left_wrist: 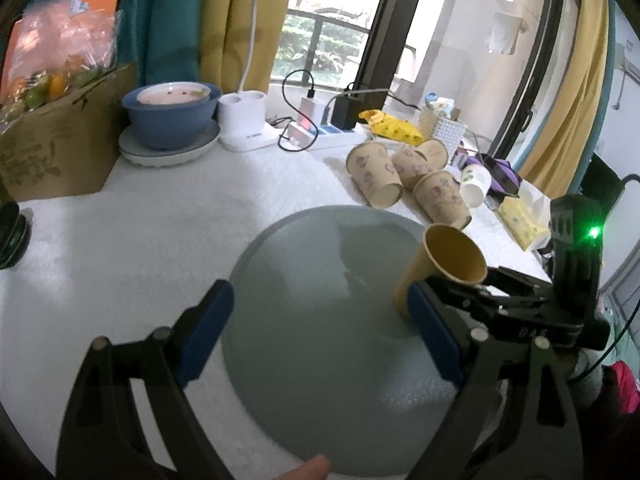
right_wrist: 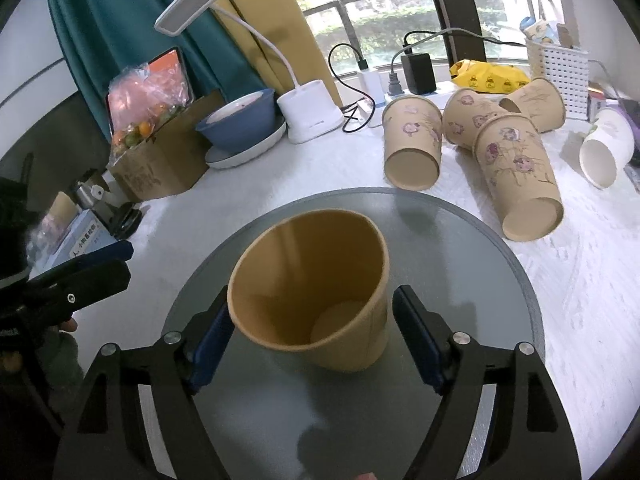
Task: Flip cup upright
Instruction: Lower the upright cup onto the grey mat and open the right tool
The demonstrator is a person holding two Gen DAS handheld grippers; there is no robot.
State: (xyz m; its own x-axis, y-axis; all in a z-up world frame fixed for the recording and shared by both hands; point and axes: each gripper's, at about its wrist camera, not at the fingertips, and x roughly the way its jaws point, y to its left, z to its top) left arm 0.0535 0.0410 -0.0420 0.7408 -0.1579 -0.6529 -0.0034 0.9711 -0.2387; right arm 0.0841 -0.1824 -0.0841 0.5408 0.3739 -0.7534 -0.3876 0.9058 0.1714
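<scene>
On the white tablecloth (right_wrist: pixel 580 280) we see a grey round tray (right_wrist: pixel 480 240); our right gripper (right_wrist: pixel 312 328) brackets the brown paper cup (right_wrist: pixel 308 280), jaws spread, left gripper (left_wrist: pixel 320 328) spread empty

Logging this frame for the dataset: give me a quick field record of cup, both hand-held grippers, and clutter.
cup: brown paper cup, on the round grey tray, mouth up, tilted toward the camera
right hand-held gripper: open, fingers either side of the cup; contact unclear
left hand-held gripper: open, holds nothing, over the tray
other cups: four printed cups and a white cup lying on their sides behind the tray
background: blue bowl, desk lamp, cardboard box
</scene>
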